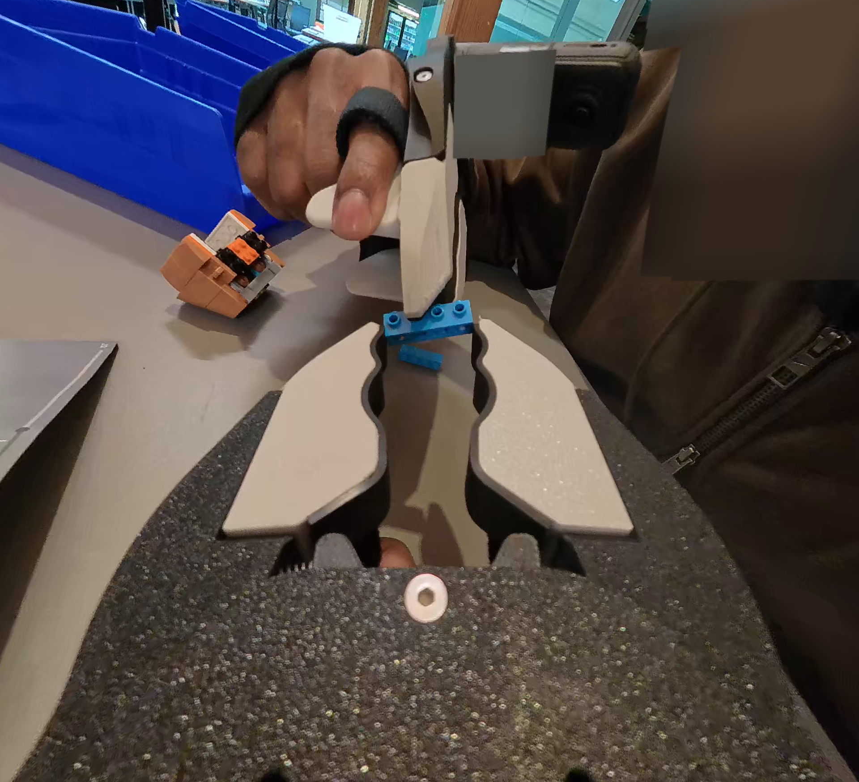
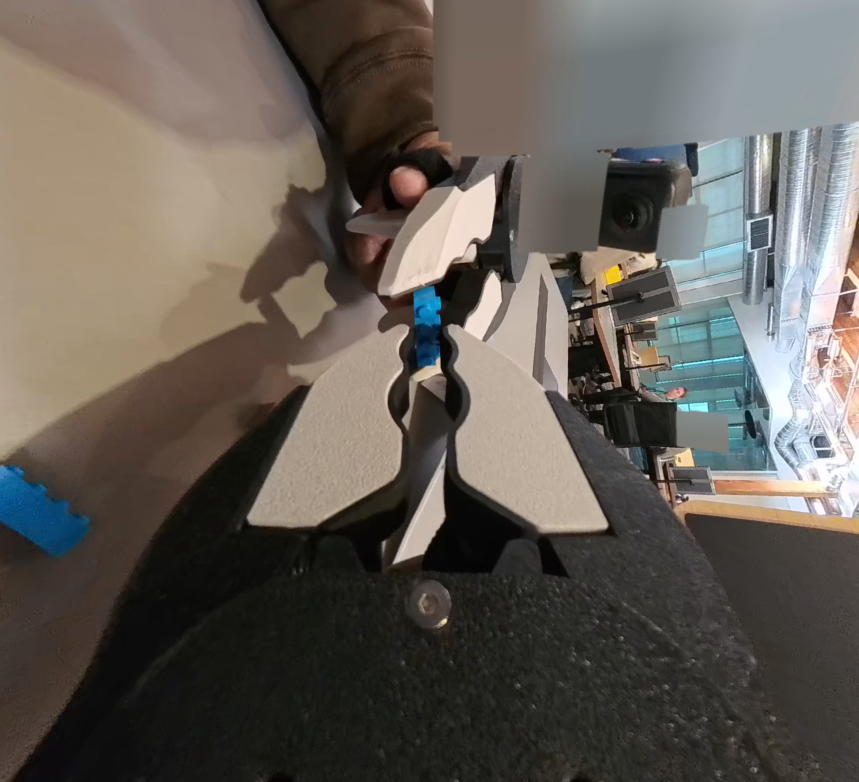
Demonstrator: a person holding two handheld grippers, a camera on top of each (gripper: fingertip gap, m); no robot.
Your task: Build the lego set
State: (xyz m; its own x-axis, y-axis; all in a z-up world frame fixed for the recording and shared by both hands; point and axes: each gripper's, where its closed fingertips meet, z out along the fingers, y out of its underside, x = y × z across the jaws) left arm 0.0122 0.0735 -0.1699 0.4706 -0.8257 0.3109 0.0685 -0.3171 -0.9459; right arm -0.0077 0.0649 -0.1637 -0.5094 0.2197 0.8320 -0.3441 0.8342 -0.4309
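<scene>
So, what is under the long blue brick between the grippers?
A smaller blue brick lies on the grey table under the long blue brick. The right gripper covers part of its top.

Blue brick cut off at left edge, blurred.
</scene>
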